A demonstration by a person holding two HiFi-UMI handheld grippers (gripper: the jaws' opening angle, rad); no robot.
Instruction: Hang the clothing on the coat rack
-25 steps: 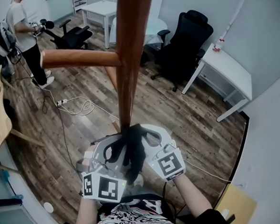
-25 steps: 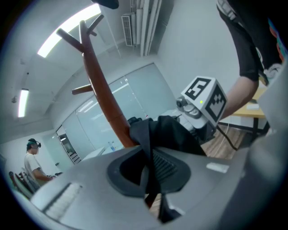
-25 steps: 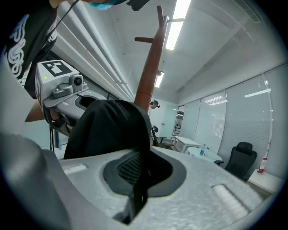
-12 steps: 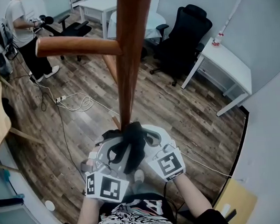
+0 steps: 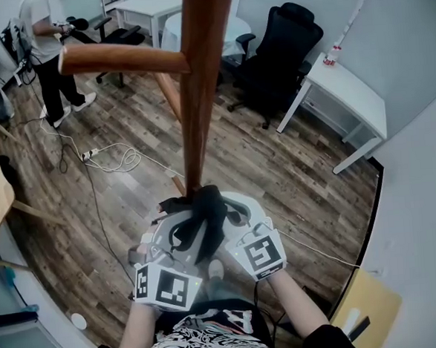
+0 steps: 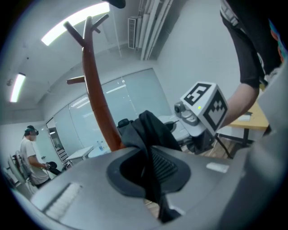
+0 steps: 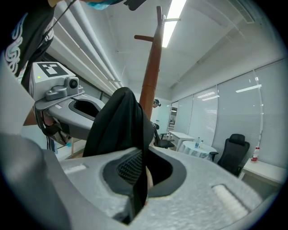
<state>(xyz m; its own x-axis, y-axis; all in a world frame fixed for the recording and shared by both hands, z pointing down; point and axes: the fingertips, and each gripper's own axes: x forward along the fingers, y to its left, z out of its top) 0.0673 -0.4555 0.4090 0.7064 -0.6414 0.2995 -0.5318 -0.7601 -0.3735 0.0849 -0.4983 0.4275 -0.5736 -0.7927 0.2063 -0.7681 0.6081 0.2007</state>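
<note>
Wood-plank office floor lies below. Left gripper [image 5: 179,232] and right gripper [image 5: 233,219] both clamp the black garment [image 5: 204,213], bunched between them, with the coat rack [image 5: 199,89] just ahead. Bunched like this, it could slide off the peg [image 5: 120,59] above.

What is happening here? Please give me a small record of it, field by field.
place: office room, wood floor, black chair
held thing: black garment, bunched up between both tools
left hand-held gripper: shut on the garment
right hand-held gripper: shut on the garment
coat rack: brown wooden pole standing just beyond the garment
peg: juts out to the left higher up, bare
hung yet: no, the garment is on no peg
bystander: a person standing at the far left
</note>
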